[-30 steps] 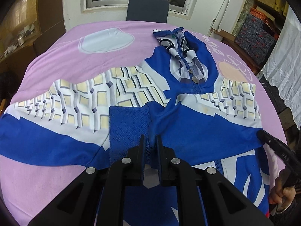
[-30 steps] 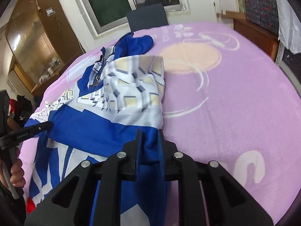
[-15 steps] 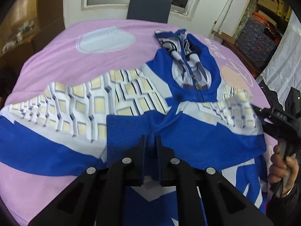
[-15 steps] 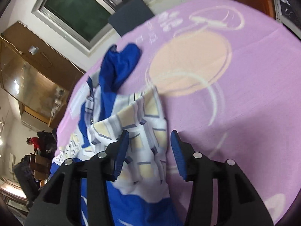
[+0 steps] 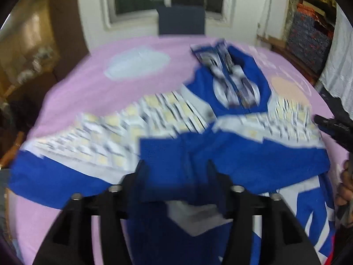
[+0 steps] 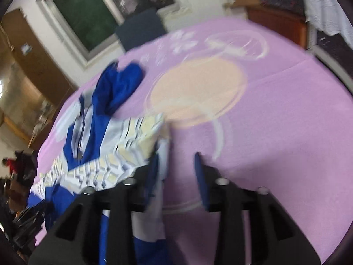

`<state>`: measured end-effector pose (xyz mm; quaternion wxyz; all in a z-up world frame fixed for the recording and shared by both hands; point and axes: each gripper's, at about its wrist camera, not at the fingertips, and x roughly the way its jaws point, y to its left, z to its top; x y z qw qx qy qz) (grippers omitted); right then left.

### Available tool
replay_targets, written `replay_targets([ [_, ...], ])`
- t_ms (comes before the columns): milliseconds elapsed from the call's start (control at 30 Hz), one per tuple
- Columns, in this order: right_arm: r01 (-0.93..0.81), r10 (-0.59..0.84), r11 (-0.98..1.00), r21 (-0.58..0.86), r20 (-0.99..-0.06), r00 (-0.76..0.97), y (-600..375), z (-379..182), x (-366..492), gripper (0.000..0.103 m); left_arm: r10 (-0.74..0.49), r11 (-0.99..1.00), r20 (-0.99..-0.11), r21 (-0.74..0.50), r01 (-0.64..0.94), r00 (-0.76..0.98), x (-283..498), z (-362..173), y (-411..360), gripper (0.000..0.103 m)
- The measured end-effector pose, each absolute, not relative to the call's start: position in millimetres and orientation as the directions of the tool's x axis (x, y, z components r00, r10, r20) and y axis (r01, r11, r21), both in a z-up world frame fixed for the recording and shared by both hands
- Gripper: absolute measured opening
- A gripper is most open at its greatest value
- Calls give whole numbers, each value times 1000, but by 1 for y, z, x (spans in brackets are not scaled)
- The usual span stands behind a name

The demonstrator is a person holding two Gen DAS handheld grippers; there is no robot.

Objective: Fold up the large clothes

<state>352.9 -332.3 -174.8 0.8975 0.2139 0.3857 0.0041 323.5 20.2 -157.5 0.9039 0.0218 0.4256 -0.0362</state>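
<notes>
Blue jacket (image 5: 253, 152) lies loose between the opening left claw (image 5: 176, 167); right claw (image 6: 176, 161) apart, seemingly empty.

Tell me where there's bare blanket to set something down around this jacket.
Free: the pink blanket right of the jacket, over the peach circle, and the far-left stretch around the pale blue patch. Crowded: the near middle, where the jacket spreads under both grippers.
</notes>
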Motion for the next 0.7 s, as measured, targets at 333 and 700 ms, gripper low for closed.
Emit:
replay_targets([
  [333, -56, 256, 950, 307, -664, 702, -270, -165, 353, 37, -83, 985, -776, 31, 169, 625, 349, -164, -19, 58],
  [700, -69, 286, 944, 323, -696, 659, -275, -157, 330, 35, -148, 987, -778, -77, 141, 611, 341, -170, 4, 65],
])
